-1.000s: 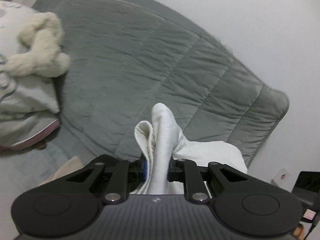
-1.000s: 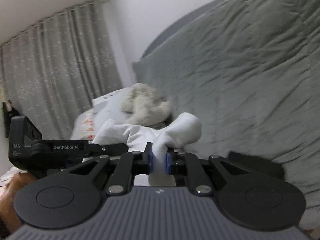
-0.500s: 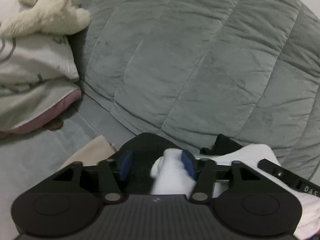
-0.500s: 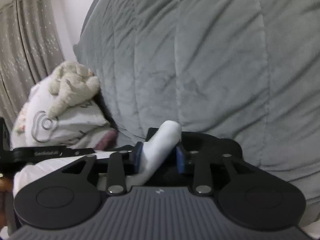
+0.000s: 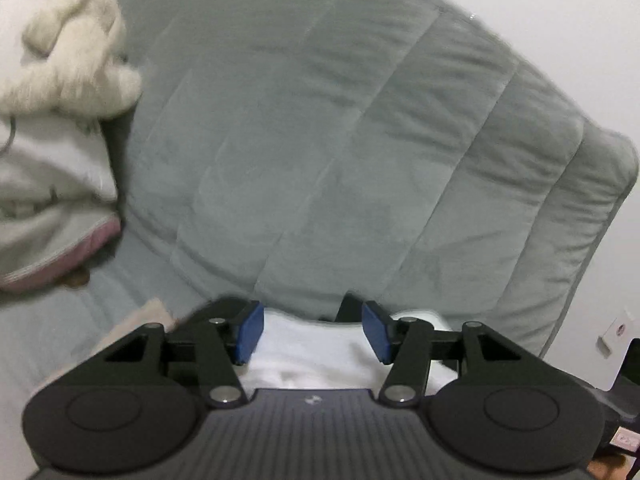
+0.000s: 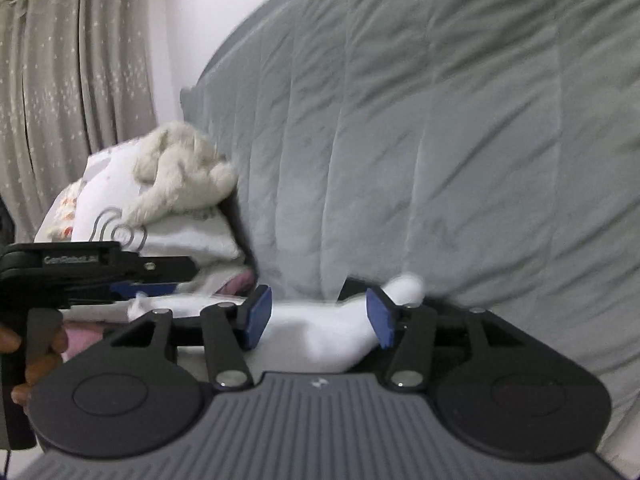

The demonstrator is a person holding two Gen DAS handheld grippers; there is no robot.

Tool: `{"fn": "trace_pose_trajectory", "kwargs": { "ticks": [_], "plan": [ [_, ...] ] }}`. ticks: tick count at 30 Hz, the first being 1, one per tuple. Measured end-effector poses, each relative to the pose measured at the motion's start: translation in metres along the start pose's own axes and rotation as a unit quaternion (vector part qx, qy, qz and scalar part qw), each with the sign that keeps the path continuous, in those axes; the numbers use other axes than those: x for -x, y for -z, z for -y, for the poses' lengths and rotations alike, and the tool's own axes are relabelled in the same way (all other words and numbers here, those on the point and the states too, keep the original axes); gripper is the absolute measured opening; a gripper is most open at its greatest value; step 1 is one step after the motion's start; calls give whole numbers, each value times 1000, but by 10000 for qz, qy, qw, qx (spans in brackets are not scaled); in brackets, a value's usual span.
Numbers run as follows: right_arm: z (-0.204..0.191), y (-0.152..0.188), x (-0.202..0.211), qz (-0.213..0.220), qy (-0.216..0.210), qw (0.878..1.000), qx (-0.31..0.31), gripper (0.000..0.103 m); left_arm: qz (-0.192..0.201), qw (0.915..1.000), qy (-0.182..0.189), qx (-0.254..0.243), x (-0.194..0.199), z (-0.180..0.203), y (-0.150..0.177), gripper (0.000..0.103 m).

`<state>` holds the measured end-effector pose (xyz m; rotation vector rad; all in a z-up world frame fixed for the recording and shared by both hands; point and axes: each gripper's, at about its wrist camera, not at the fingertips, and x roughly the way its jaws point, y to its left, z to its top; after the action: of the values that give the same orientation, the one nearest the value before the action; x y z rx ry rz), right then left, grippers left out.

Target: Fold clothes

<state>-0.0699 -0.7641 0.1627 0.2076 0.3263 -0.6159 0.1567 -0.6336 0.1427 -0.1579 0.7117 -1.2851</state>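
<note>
A white garment (image 5: pixel 308 346) lies low on the bed in front of the grey padded headboard (image 5: pixel 340 140). My left gripper (image 5: pixel 312 334) is open, its blue pads spread wide on either side of the cloth. In the right wrist view the same white garment (image 6: pixel 320 332) lies between the spread blue pads of my right gripper (image 6: pixel 318 318), which is open too. One bunched end of the cloth (image 6: pixel 408 288) sticks up past the right pad. Dark fabric (image 5: pixel 348 308) shows behind the white cloth. The left gripper's body (image 6: pixel 96 268) appears at the left, held by a hand (image 6: pixel 36 354).
A pillow pile (image 5: pixel 44 208) with a cream plush toy (image 5: pixel 68 68) on top sits to the left. A beige folded cloth (image 5: pixel 140 320) lies at the lower left. Grey curtains (image 6: pixel 76 80) hang beyond the pillows. A wall socket (image 5: pixel 614 332) is at the right.
Both grippers held pinched folds of the white garment up a second ago. They came down to the bed, and both have opened and let the cloth go.
</note>
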Motion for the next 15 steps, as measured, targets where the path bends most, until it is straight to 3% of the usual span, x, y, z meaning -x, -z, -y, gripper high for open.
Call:
{"fn": "trace_pose_trajectory", "kwargs": {
  "ticks": [4,7,11,15],
  "plan": [
    [-4,19,-7,-163,-34,9997,194,55,-81,9991,-391,-134,-15,-13,26,56],
    [-15,12,0,-187,171,9993,257,55,-27,9985,-548,-53,-4,-2,19,55],
    [-27,1,34,-140,243,9992,273,56,-19,9977,-647,-200,25,17,8,56],
    [-45,0,76,-140,292,9987,404,59,-27,9950,-875,-473,69,45,16,67]
  ]
}}
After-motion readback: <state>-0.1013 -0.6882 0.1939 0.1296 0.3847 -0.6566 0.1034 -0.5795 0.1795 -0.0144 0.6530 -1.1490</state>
